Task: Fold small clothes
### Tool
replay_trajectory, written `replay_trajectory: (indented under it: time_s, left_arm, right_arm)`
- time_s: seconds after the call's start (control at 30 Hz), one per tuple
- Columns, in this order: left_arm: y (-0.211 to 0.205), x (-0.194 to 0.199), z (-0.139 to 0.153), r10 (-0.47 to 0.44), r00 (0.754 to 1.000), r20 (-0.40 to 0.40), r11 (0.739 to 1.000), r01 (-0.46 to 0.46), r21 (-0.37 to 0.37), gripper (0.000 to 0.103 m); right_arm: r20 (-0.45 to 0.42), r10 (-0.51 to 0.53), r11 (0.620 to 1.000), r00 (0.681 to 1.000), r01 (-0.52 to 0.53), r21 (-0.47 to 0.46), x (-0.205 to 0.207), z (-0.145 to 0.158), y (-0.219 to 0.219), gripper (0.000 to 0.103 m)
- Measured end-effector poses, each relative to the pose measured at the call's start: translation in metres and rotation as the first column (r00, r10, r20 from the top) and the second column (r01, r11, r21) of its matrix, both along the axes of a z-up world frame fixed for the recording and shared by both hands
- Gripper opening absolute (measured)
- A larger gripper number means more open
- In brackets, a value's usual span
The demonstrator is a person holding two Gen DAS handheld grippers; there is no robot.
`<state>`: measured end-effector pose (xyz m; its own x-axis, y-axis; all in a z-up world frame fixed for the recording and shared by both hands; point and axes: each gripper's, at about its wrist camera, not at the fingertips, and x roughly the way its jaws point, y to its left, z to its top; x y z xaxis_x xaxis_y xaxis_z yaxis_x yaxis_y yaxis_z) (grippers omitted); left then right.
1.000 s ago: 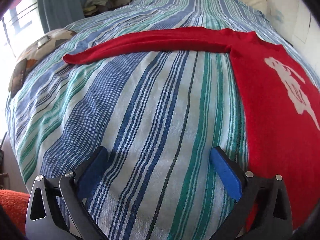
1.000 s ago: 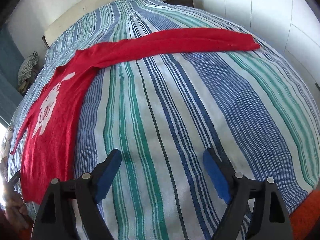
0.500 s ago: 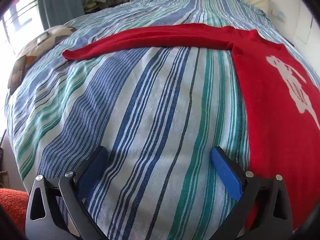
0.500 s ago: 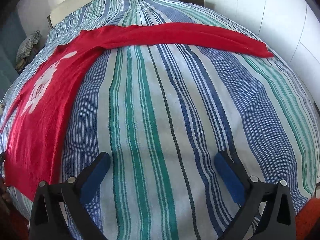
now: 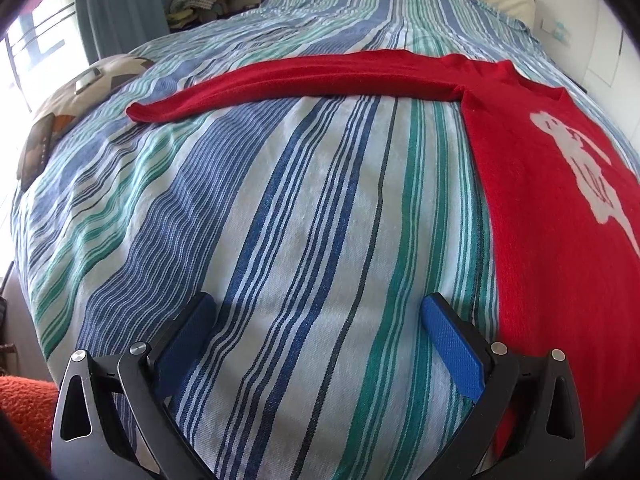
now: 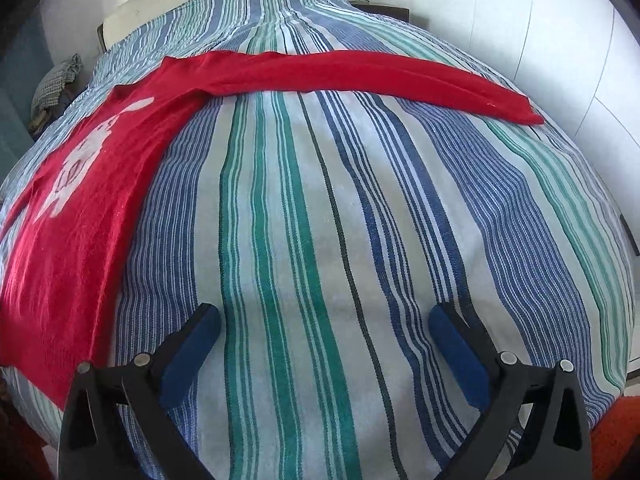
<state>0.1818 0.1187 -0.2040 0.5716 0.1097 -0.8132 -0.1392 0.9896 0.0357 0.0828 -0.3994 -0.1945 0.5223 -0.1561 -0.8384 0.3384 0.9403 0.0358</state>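
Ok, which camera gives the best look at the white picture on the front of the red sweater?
The left wrist view: the white picture on the red sweater appears large, with its outline and inner lines readable. In the right wrist view the same picture is smaller and squeezed toward the left edge, so detail is harder to make out.

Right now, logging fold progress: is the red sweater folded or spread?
Spread. The red sweater lies flat on the striped bedspread, each sleeve stretched straight out, no fold.

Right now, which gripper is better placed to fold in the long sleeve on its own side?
Neither clearly. The left gripper and right gripper are both open over bare bedspread, each sleeve equally far ahead.
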Motion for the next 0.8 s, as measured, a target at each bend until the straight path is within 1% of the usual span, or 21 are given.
replay_trajectory:
  time_s: [0.37, 0.57, 0.8]
  left_arm:
    - [-0.0021, -0.0012, 0.0005, 0.002, 1.0, 0.012, 1.0, -0.002, 0.013, 0.103]
    - [-0.0064, -0.0018, 0.0007, 0.001, 1.0, 0.018, 0.999, -0.002, 0.043, 0.102]
    - [-0.0062, -0.0014, 0.0003, 0.002, 1.0, 0.017, 0.999, -0.003, 0.045, 0.103]
  right_arm:
    - [0.0, 0.002, 1.0, 1.0, -0.002, -0.025, -0.0004, -0.001, 0.0022, 0.103]
    - [0.001, 0.001, 0.999, 1.0, -0.001, -0.032, -0.0004, -0.0014, 0.0027, 0.103]
    - [0.0, 0.001, 0.999, 1.0, -0.001, -0.037, 0.0003, -0.0013, 0.0033, 0.103]
